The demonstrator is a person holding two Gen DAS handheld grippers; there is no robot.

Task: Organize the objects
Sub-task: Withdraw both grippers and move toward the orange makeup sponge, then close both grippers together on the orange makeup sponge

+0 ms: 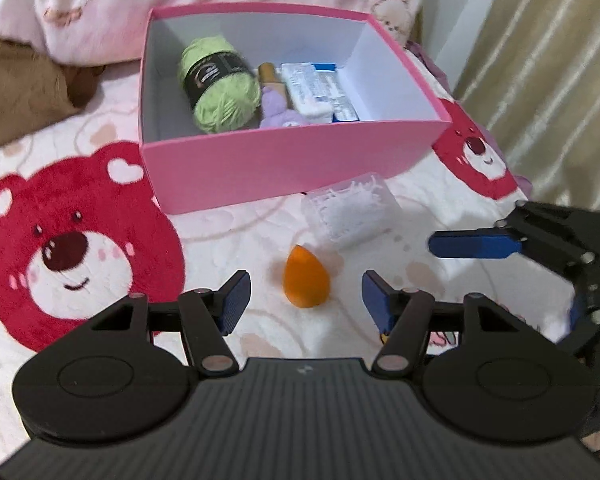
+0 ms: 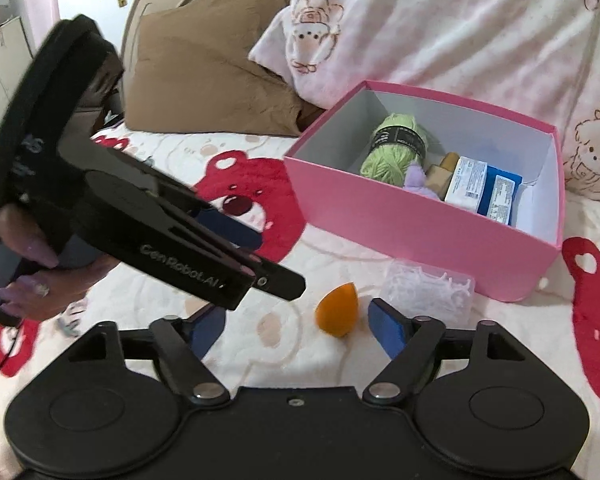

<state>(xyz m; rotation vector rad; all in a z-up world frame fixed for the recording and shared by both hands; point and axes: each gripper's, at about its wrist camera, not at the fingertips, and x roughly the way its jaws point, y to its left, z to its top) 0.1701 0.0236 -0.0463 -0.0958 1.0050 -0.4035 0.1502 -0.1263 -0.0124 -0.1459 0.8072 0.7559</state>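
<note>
An orange teardrop sponge (image 1: 306,278) lies on the bear-print blanket, just ahead of my open left gripper (image 1: 305,300). It also shows in the right wrist view (image 2: 337,309), between my open right gripper's (image 2: 296,330) fingers. A clear plastic box of white picks (image 1: 350,210) lies behind it, also in the right wrist view (image 2: 428,290). The open pink box (image 1: 300,170) holds green yarn (image 1: 218,86), a purple plush (image 1: 282,114), a small bottle and white-and-blue cartons (image 1: 320,90). The right gripper's blue finger (image 1: 474,243) reaches in from the right. The left gripper's body (image 2: 148,216) crosses the right wrist view.
The blanket has red bear faces (image 1: 74,248). A brown pillow (image 2: 204,84) and a pink-white quilt (image 2: 460,32) lie behind the pink box (image 2: 420,232). A curtain (image 1: 548,60) hangs at the right.
</note>
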